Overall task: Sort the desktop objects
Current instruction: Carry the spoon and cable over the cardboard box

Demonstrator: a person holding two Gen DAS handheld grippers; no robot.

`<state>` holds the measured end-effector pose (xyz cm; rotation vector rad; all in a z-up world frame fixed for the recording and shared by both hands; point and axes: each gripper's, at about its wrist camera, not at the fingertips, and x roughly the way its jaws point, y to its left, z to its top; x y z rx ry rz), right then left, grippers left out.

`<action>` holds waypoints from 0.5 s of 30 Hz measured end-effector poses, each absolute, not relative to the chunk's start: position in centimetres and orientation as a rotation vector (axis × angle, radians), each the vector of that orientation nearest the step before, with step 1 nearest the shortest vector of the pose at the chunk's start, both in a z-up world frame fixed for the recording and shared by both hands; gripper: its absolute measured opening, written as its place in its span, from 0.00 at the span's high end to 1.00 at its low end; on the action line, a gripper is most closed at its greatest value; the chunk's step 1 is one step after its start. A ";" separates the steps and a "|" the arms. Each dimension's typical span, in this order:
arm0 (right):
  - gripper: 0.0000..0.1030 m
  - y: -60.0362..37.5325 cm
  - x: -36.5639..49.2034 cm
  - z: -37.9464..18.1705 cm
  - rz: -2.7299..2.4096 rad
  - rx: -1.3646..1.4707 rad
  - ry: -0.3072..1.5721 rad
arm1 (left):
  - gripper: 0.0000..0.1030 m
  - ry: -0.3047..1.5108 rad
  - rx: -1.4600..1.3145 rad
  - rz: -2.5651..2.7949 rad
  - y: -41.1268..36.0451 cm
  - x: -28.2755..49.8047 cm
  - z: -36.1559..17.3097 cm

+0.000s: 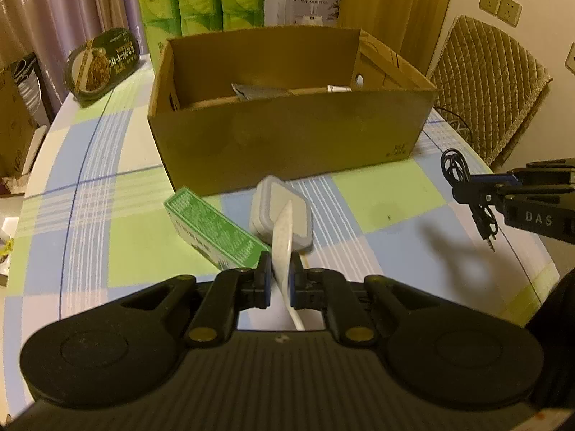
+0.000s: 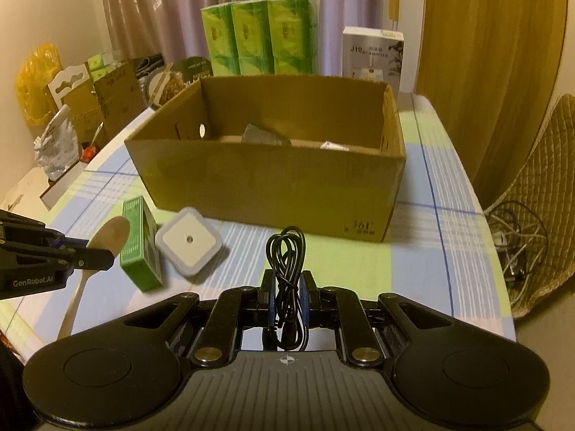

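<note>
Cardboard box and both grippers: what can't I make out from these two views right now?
- Cardboard box contents: both views, near wall hides the floor; only a grey piece and a white piece peek over.
- Spoon: left wrist view, edge-on, handle end hidden behind the left gripper.
- Black cable: right wrist view, lower coil hidden behind the right gripper.

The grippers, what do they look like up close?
Both are black plastic. The left gripper and right gripper have blue pads inside the fingers, brass-coloured pivot pins, two round discs and a ribbed grey base. White lettering marks their sides: "GenRobot.AI" on the left, "DAS" on the right.
</note>
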<state>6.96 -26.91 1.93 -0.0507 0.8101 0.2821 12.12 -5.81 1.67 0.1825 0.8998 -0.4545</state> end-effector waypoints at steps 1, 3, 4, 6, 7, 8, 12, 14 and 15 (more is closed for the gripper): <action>0.90 -26.9 7.2 2.1 0.283 -0.050 0.807 | 0.94 0.896 0.183 -0.454 -5.8 12.3 1.9; 0.90 -26.8 7.6 2.3 0.284 -0.051 0.802 | 0.94 0.890 0.182 -0.453 -5.8 12.7 2.2; 0.90 -26.7 7.8 2.4 0.285 -0.052 0.800 | 0.94 0.887 0.181 -0.453 -5.7 12.9 2.3; 0.90 -26.6 8.1 2.6 0.287 -0.055 0.796 | 0.94 0.882 0.181 -0.454 -5.7 13.2 2.5; 0.90 -26.5 8.3 2.7 0.288 -0.058 0.794 | 0.94 0.879 0.183 -0.454 -5.8 13.3 2.6; 0.90 -26.5 8.5 2.8 0.288 -0.060 0.792 | 0.94 0.877 0.184 -0.454 -5.8 13.5 2.7; 0.90 -26.3 9.2 3.2 0.291 -0.066 0.784 | 0.94 0.869 0.184 -0.457 -5.9 14.2 3.1; 0.90 -26.3 9.6 3.4 0.292 -0.066 0.779 | 0.94 0.864 0.185 -0.458 -6.0 14.6 3.3; 0.90 -26.2 9.8 3.6 0.293 -0.066 0.776 | 0.94 0.861 0.187 -0.459 -6.1 14.8 3.5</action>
